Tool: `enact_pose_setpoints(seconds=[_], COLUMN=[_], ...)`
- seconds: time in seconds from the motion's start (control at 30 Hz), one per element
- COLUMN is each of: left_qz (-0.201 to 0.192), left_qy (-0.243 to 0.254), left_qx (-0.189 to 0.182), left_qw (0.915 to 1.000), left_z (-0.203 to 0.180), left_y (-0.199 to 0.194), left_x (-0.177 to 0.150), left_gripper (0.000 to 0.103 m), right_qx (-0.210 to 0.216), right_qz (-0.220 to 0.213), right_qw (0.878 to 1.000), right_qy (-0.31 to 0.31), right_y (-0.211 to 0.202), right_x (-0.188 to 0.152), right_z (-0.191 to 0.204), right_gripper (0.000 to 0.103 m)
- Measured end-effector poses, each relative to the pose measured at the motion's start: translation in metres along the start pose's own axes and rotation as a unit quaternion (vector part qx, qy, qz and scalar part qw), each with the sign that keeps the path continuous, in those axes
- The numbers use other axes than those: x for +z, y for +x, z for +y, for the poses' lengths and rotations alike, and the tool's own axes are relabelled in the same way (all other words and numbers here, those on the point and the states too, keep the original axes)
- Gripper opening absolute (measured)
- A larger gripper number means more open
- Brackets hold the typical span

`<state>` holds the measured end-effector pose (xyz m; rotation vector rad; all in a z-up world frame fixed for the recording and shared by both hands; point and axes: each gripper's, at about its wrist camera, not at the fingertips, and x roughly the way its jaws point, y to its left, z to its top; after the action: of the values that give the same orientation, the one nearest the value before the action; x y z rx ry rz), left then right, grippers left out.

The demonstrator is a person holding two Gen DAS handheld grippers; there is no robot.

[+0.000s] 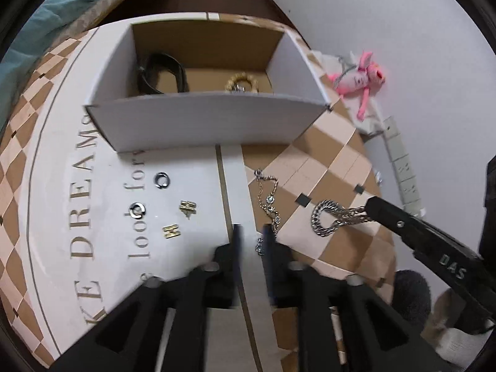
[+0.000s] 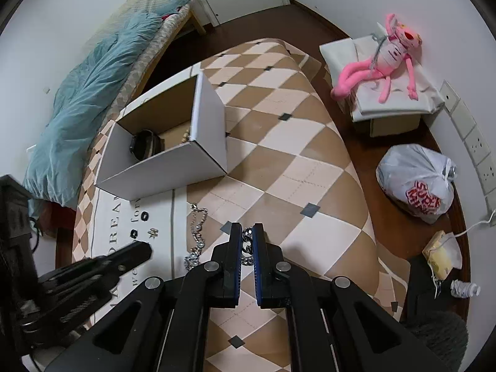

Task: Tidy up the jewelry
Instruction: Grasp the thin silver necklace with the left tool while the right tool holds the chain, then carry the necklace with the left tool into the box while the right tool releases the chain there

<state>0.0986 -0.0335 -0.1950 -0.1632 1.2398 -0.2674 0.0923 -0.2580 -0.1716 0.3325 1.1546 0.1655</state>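
Observation:
An open white cardboard box stands on the checkered cloth; inside lie a black band and a gold bead bracelet. My right gripper is shut on a thick silver chain, held just above the cloth; the chain also shows between its pads in the right wrist view. My left gripper is open and empty above a thin gem chain. Two dark rings and two gold H earrings lie on the white printed panel.
A pink plush toy sits on a white-covered box at the right. A plastic bag lies on the floor. A bed with a teal blanket runs along the left. Wall sockets line the right wall.

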Motion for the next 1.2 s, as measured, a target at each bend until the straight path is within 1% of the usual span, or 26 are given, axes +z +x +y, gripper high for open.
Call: enact_pose_setpoints(seconds=[0.03,0.07,0.1,0.23,0.33,0.4,0.43,0.47,0.5,0.53,0.67,0.7,0.87,1.2], left_qz=[0.001,0.0,-0.001,0.01,-0.002,-0.012,-0.018,-0.023,-0.026,-0.023,-0.019,-0.018,-0.019,-0.057], left_qy=[0.007,0.012,0.023,0.068,0.108,0.124,0.131,0.135,0.14,0.14,0.123,0.117,0.078,0.04], left_qx=[0.008,0.01,0.016,0.065,0.096,0.092,0.089,0.088,0.085,0.082,0.061,0.056,0.013,-0.026], left_qw=[0.9999,0.9999,0.9996,0.9955,0.9895,0.9879,0.9872,0.9866,0.9862,0.9864,0.9903,0.9914,0.9967,0.9972], left_z=[-0.004,-0.007,-0.012,-0.029,-0.041,-0.044,-0.046,-0.047,-0.048,-0.049,-0.042,-0.04,-0.029,-0.012], left_y=[0.004,0.006,0.009,0.025,0.03,0.031,0.031,0.03,0.029,0.03,0.029,0.027,0.007,-0.045], left_x=[-0.001,0.0,-0.002,-0.009,-0.014,-0.015,-0.016,-0.016,-0.014,-0.012,-0.006,-0.006,-0.007,0.002], left_gripper=[0.063,0.071,0.071,0.071,0.071,0.067,0.057,0.036,0.023,0.006,0.005,0.002,0.001,0.001], right_qx=[-0.004,-0.007,-0.008,-0.015,-0.018,-0.021,-0.021,-0.022,-0.022,-0.022,-0.019,-0.017,-0.001,0.034], right_qz=[0.002,0.004,0.006,0.01,0.011,0.012,0.013,0.014,0.014,0.015,0.015,0.013,0.002,-0.017], right_qw=[1.0,1.0,1.0,1.0,0.999,0.999,0.999,0.999,0.999,0.999,0.999,0.999,1.0,0.999], right_qy=[0.004,0.006,0.01,0.022,0.029,0.032,0.033,0.034,0.035,0.035,0.035,0.034,0.028,0.005], right_y=[0.002,0.004,0.006,0.01,0.012,0.013,0.014,0.015,0.015,0.016,0.015,0.014,0.001,-0.029], right_x=[-0.002,-0.003,-0.004,-0.007,-0.007,-0.008,-0.008,-0.008,-0.008,-0.009,-0.01,-0.009,-0.004,0.013], right_z=[-0.003,-0.006,-0.009,-0.02,-0.027,-0.03,-0.031,-0.032,-0.032,-0.033,-0.032,-0.031,-0.022,0.005], right_gripper=[0.007,0.007,0.007,0.007,0.007,0.007,0.007,0.007,0.007,0.007,0.007,0.007,0.007,0.007])
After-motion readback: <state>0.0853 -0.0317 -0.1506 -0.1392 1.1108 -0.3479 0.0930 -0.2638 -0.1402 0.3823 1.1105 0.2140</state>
